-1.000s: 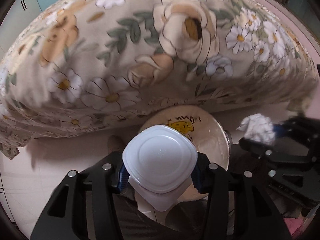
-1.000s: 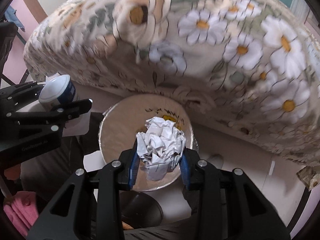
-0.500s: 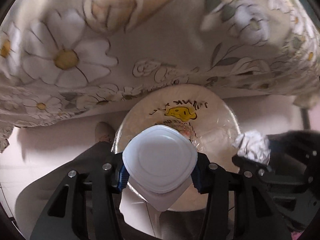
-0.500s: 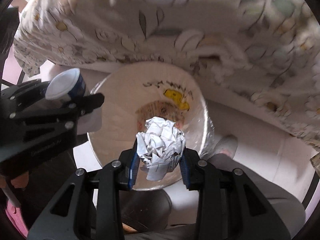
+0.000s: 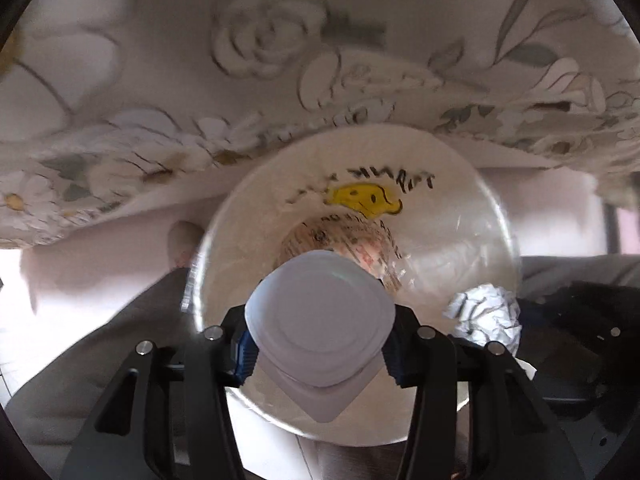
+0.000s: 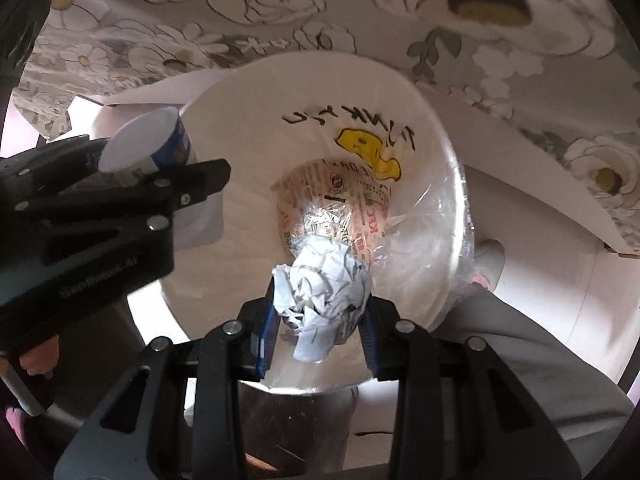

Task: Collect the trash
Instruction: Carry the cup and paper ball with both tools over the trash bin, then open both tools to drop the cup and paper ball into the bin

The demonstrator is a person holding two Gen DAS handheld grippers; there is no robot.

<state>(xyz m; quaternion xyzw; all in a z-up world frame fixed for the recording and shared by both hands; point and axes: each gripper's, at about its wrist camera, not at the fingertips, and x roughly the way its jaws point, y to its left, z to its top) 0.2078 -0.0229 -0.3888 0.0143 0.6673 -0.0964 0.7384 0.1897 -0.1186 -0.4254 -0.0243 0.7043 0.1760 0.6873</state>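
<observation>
Both grippers hang over the bin [image 5: 492, 248], pointing down into it. Left gripper [image 5: 320, 344] is clamped on a cup [image 5: 320, 328], white base facing the camera, blue pads pressing its two sides; in the right view the cup [image 6: 160, 148] sits just over the bin's left rim [image 6: 192, 288], not the middle. Right gripper [image 6: 320, 320] is clenched on a paper ball [image 6: 324, 288], squeezed between both pads, hanging over the bin's open mouth. The bin has a clear liner [image 6: 424, 216] and printed wrappers [image 6: 336, 196] already at the bottom; it stands on the floor just beside a table with a floral cloth [image 5: 280, 60]. Judgement: this is the drop step, nothing let go yet. Risks: the cup is near the rim, so on release it could clip the edge and bounce to the floor. The ball is light and crumpled, so it may snag on a pad or fall off-line. The two grippers are near each other, so opening them together could make them knock. The liner looks loose on the right side and may get pushed in.
</observation>
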